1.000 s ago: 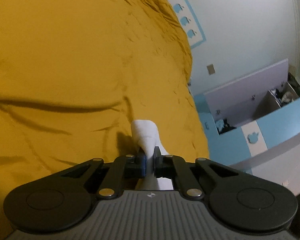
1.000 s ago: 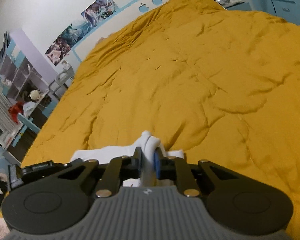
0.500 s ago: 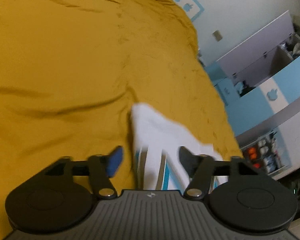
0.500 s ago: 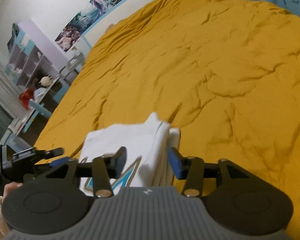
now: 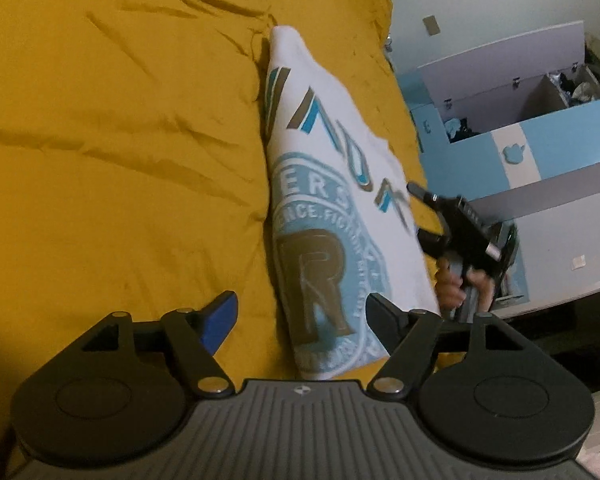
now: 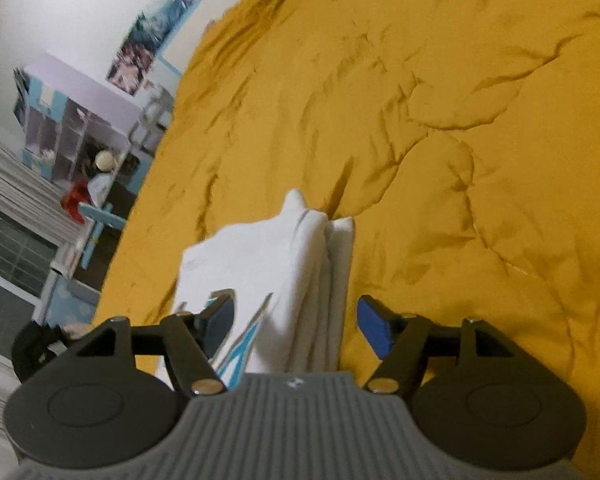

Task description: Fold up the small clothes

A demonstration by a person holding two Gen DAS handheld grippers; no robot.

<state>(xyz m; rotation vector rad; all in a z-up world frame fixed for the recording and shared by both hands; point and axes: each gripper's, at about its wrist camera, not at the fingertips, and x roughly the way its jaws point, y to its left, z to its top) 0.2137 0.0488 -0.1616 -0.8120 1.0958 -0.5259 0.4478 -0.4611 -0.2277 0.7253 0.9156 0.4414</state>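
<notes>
A folded white t-shirt (image 5: 320,208) with a blue and brown print lies on the yellow bedspread (image 5: 120,140). My left gripper (image 5: 302,316) hovers over its near end. Its jaws are opening, the cloth lies between them, and the pads do not press on it. In the right wrist view the shirt (image 6: 284,256) shows its stacked folded edges. My right gripper (image 6: 296,320) straddles that edge with jaws opening and no grip. The right gripper (image 5: 432,216) also shows in the left wrist view at the shirt's right side, held by a hand (image 5: 456,284).
The bed's right edge drops off beside a blue and white cabinet (image 5: 540,148) with its lid up. On the other side stand a shelf unit (image 6: 72,136), a small blue chair (image 6: 96,220) and window blinds (image 6: 16,200). Wrinkled bedspread (image 6: 460,120) stretches beyond the shirt.
Both grippers were shut on pinched white cloth and have opened and let it go. The left gripper drew back, so the shirt's whole printed face now shows, lying flat on the bed.
</notes>
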